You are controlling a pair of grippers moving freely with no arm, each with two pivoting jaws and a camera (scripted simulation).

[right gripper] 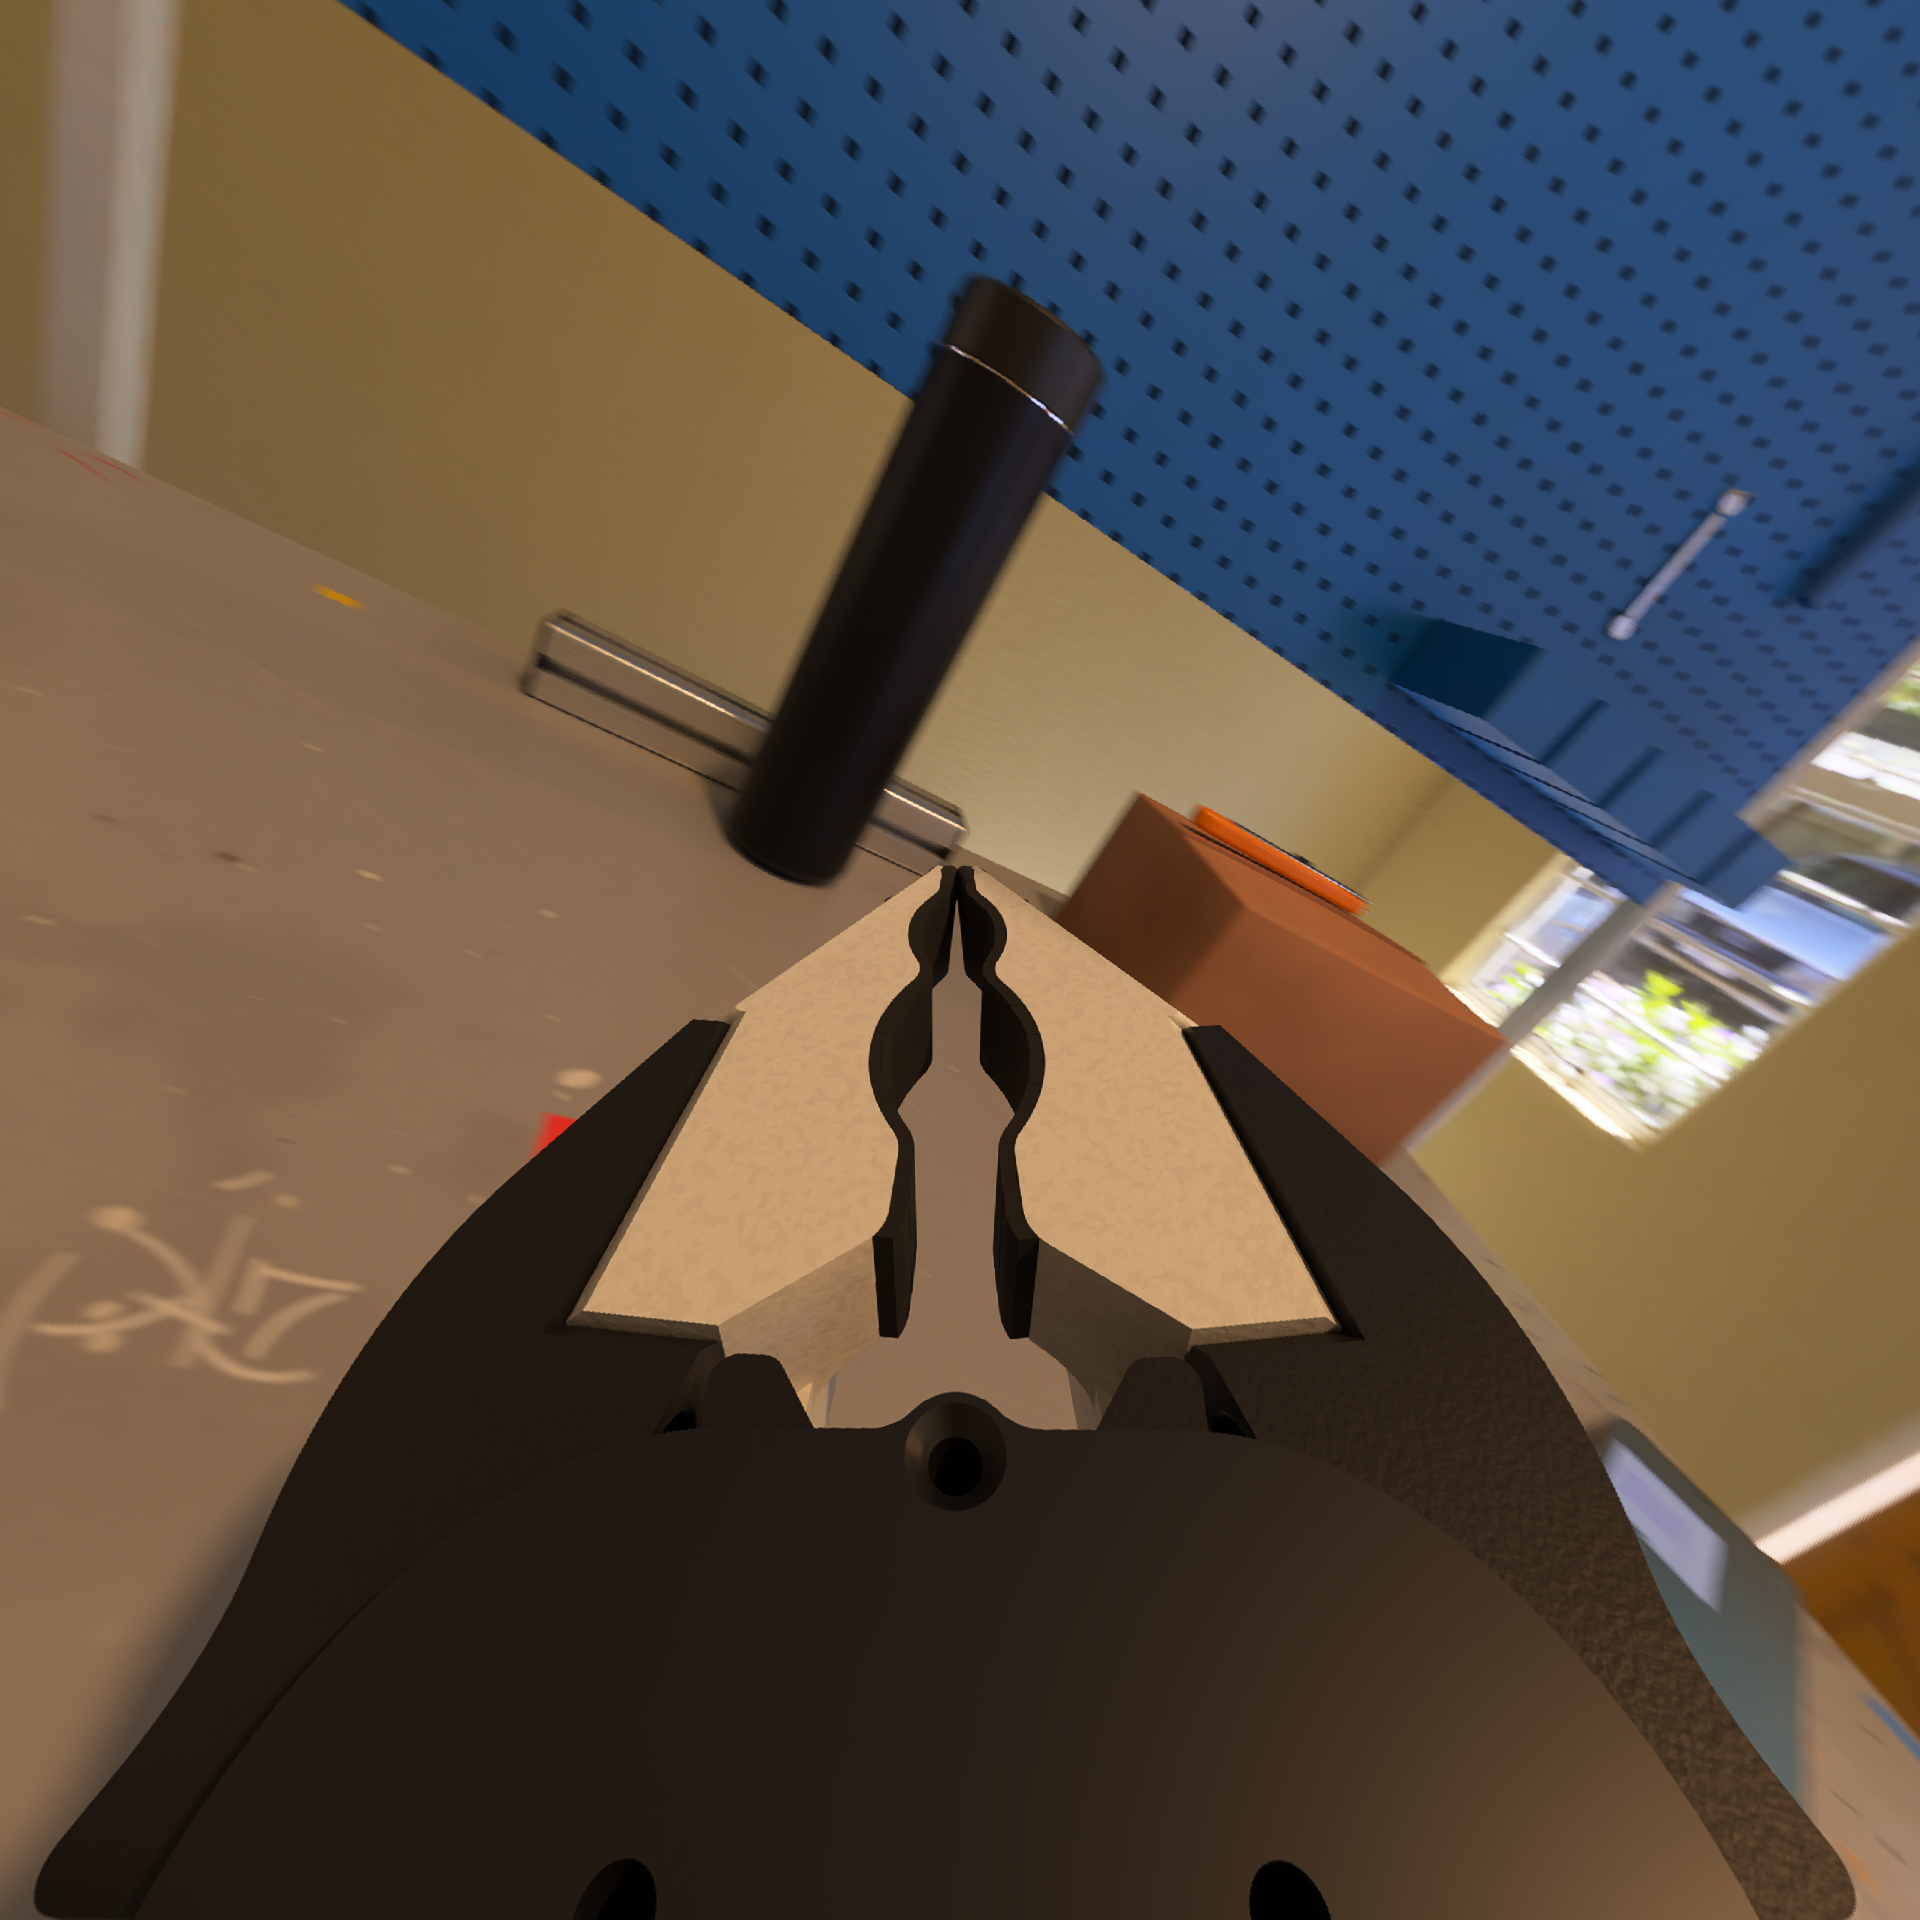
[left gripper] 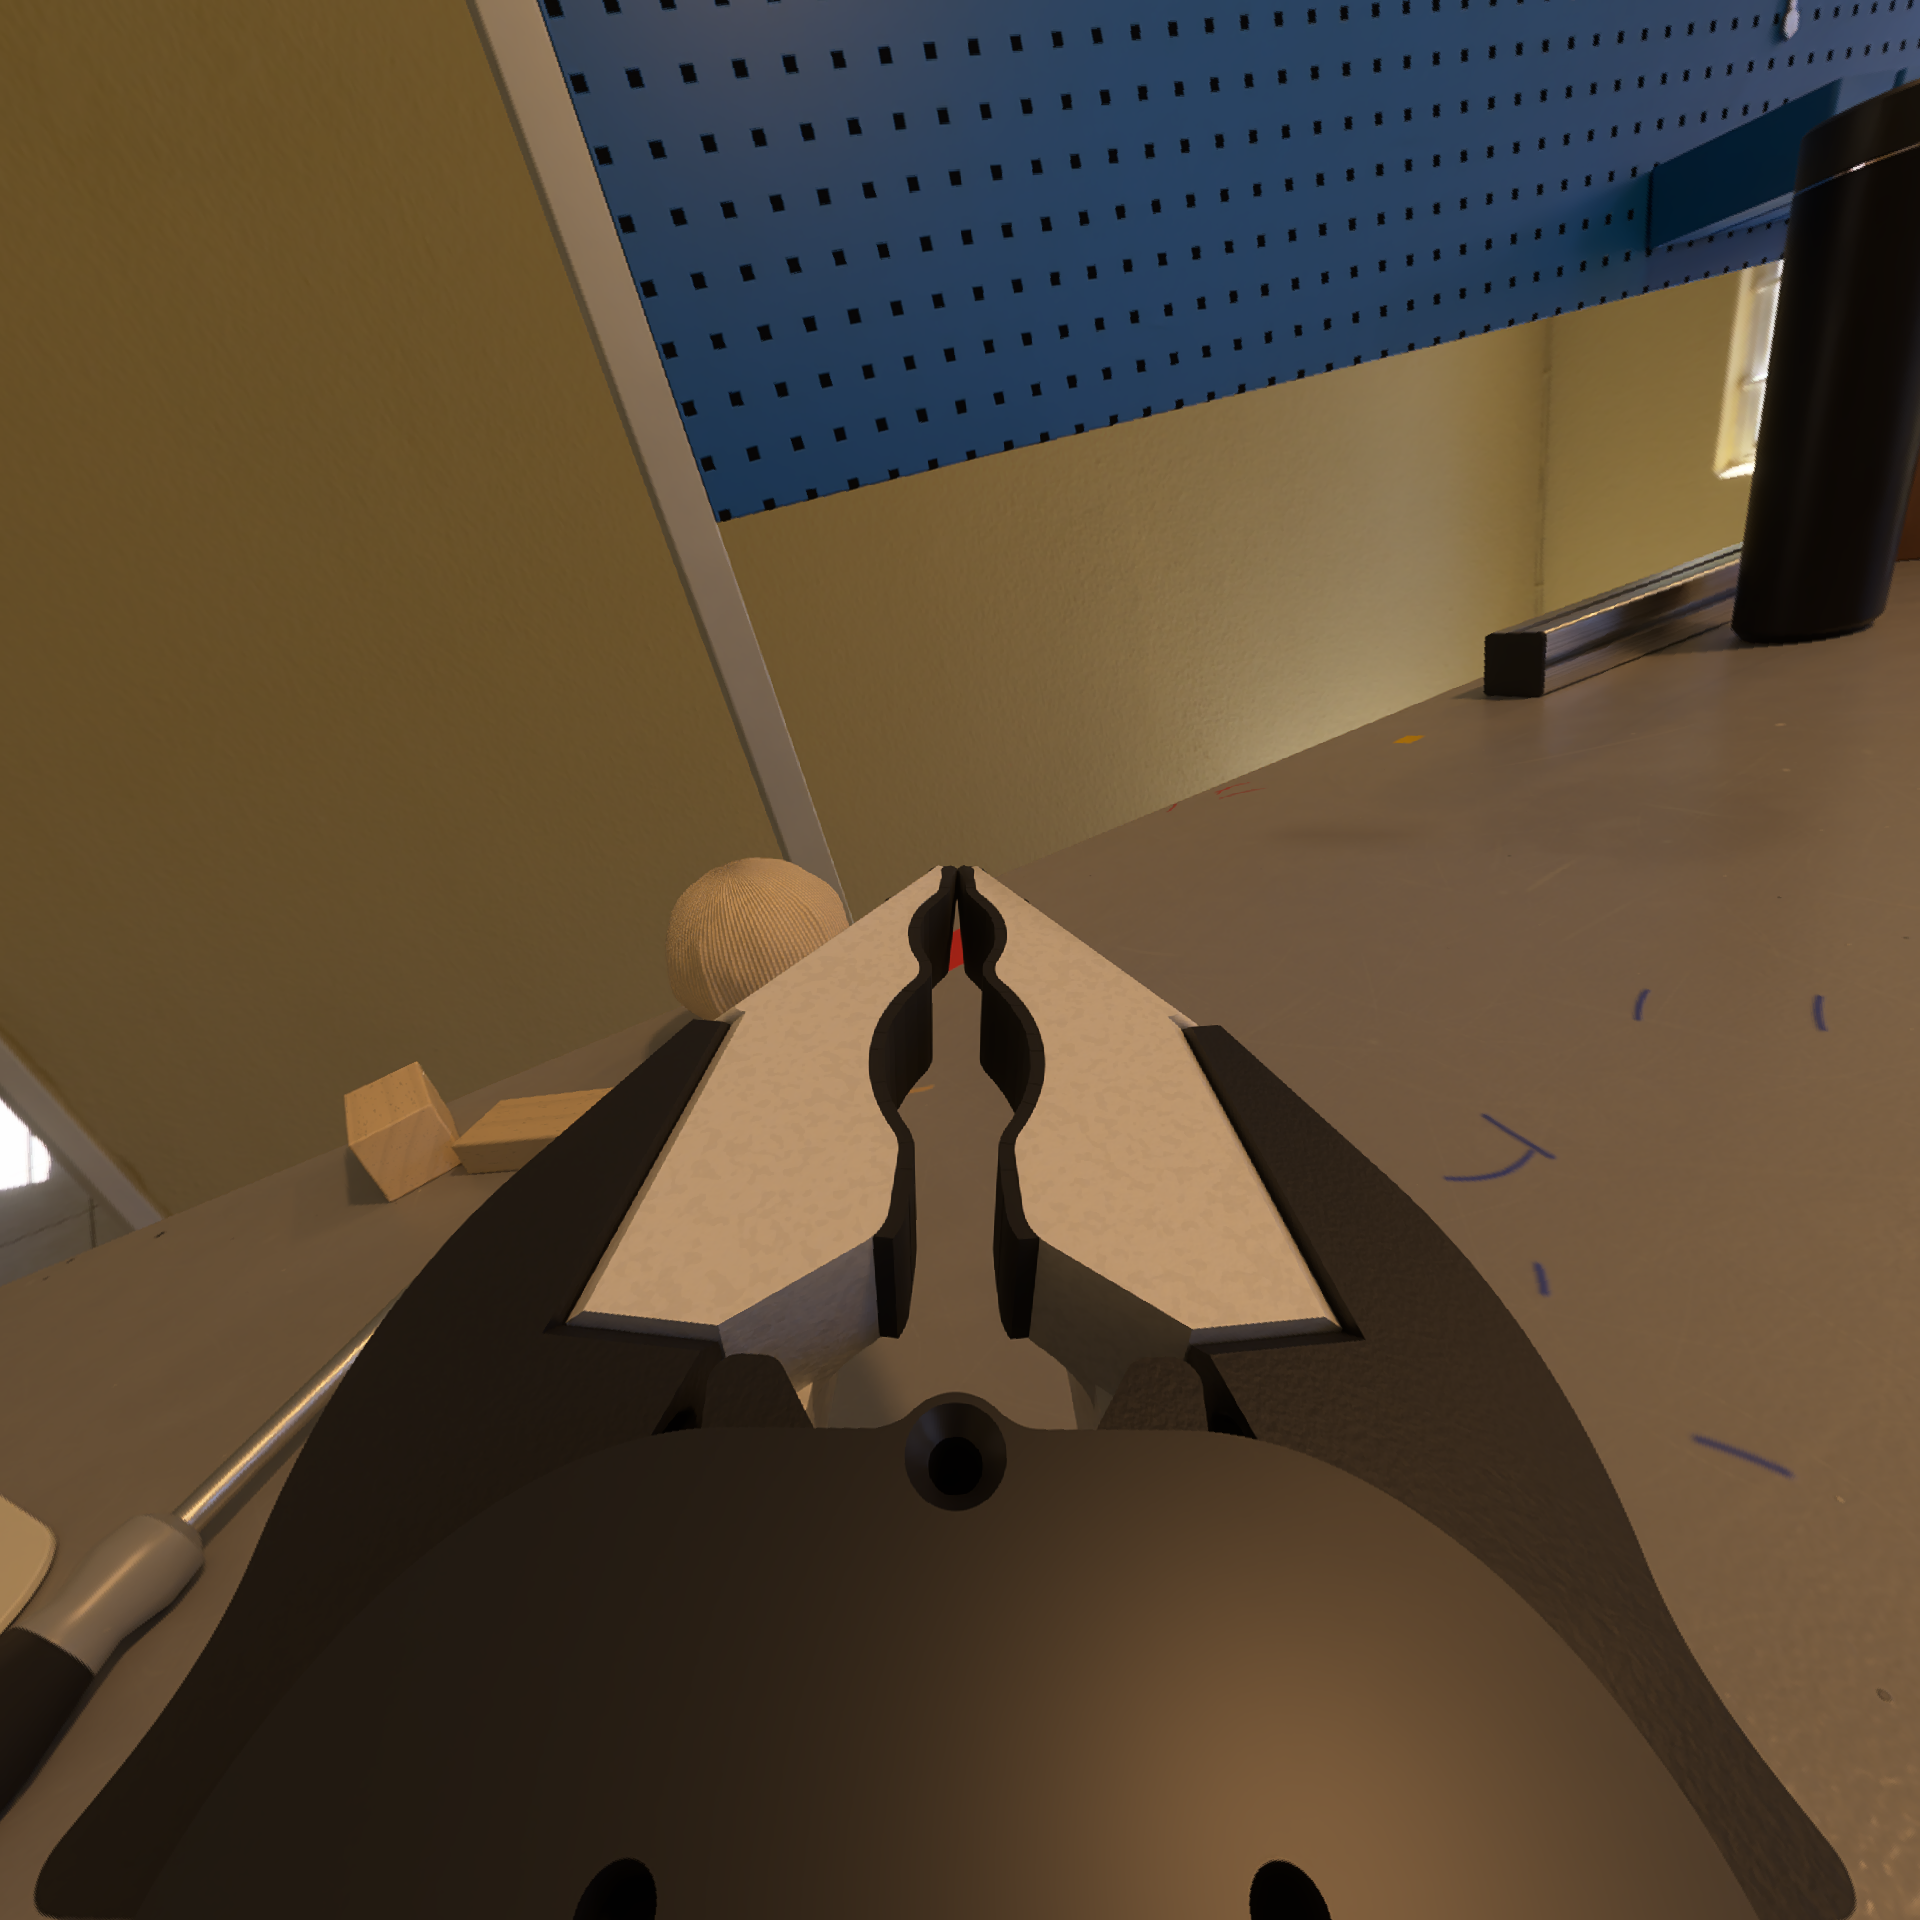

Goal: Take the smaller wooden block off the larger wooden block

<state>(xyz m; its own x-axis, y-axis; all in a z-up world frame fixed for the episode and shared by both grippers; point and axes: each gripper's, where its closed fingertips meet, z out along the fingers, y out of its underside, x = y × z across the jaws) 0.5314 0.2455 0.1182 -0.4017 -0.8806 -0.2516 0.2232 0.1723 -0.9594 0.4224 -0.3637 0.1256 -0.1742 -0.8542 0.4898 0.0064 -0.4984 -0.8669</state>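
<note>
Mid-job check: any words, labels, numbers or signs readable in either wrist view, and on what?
No text legible enough to quote.
Pale scrawl on the table: blurred, unreadable.
Blue pen strokes on the table: loose marks, no words.
Pale panel on the grey item at right edge: too blurred.
The smaller wooden block and larger wooden block: no markings visible.

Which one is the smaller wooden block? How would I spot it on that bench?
Follow the pale post at the blue pegboard's edge down to the grey bench; a knitted cream ball sits at its foot. Just left of the ball, pale wood shows: the smaller wooden block is the tilted cube, lying beside the larger wooden block, a flat slab partly hidden behind the left gripper.
</note>
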